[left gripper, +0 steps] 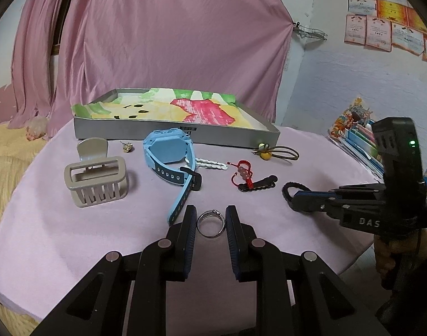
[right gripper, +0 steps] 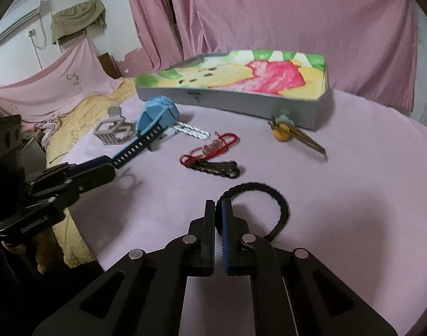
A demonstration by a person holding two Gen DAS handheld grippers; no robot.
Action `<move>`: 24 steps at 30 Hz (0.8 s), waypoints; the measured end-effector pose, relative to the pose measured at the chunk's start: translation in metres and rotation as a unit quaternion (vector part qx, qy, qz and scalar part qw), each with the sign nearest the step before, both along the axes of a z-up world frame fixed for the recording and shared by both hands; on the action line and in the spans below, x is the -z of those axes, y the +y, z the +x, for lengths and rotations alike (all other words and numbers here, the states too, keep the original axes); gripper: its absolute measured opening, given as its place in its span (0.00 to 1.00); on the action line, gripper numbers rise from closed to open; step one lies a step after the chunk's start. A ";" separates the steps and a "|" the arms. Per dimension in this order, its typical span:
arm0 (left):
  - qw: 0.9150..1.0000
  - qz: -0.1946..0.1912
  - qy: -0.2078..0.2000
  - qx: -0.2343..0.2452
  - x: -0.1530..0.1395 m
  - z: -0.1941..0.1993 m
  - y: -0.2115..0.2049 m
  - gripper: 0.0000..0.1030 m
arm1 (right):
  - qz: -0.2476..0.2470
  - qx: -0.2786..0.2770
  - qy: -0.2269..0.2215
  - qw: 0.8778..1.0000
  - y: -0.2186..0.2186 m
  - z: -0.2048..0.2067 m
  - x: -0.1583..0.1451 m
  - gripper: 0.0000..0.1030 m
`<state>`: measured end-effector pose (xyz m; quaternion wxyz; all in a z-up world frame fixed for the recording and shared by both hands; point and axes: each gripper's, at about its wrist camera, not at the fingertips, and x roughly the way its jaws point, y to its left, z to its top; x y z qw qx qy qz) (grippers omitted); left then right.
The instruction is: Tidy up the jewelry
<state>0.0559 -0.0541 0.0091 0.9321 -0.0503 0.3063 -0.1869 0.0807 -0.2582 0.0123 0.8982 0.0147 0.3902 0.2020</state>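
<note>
My left gripper (left gripper: pixel 210 218) brackets the silver ring (left gripper: pixel 210 223) before the tray (left gripper: pixel 168 133), jaws apart, needing closure; my right gripper (right gripper: pixel 219 210) pinches the black hair tie (right gripper: pixel 280 204) nearby.

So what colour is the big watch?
Light blue, with a darker blue strap lining. The watch shows best in the left wrist view.

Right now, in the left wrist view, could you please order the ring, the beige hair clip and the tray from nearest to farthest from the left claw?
1. Ring: between the left claw's fingers.
2. Beige hair clip: farther back, left.
3. Tray: at the back.
</note>
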 end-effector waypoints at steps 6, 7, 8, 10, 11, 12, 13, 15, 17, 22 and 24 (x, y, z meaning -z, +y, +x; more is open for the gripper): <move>1.000 -0.013 -0.021 -0.004 -0.010 0.000 0.004 0.19 | 0.005 0.001 -0.046 0.999 0.000 -0.009 -0.027 0.04; 0.999 -0.014 -0.030 -0.005 -0.015 0.001 0.005 0.19 | 0.008 0.001 -0.055 0.998 0.000 -0.009 -0.032 0.04; 0.999 -0.013 -0.039 -0.005 -0.019 0.002 0.005 0.19 | 0.012 0.001 -0.065 0.998 -0.001 -0.009 -0.038 0.04; 0.999 -0.013 -0.051 -0.005 -0.028 0.007 0.006 0.19 | 0.020 0.001 -0.082 0.996 -0.002 -0.007 -0.047 0.04; 0.998 -0.015 -0.054 -0.004 -0.032 0.010 0.007 0.19 | 0.025 0.000 -0.094 0.995 -0.001 -0.006 -0.052 0.04; 0.998 -0.018 -0.056 -0.003 -0.037 0.013 0.009 0.19 | 0.031 -0.001 -0.104 0.994 -0.001 -0.004 -0.057 0.04; 0.998 -0.021 -0.057 -0.003 -0.041 0.018 0.011 0.19 | 0.038 -0.001 -0.115 0.993 -0.001 0.001 -0.061 0.04; 0.998 -0.033 -0.060 -0.001 -0.050 0.027 0.017 0.19 | 0.047 -0.003 -0.129 0.990 0.002 0.010 -0.067 0.04; 0.997 -0.039 -0.065 -0.004 -0.057 0.035 0.024 0.19 | 0.054 -0.006 -0.140 0.989 0.006 0.024 -0.074 0.04; 0.997 -0.041 -0.065 -0.029 -0.071 0.077 0.046 0.19 | 0.062 -0.009 -0.146 0.987 0.023 0.069 -0.085 0.04; 0.997 -0.054 -0.051 -0.034 -0.071 0.096 0.056 0.19 | 0.066 -0.008 -0.140 0.988 0.030 0.087 -0.086 0.04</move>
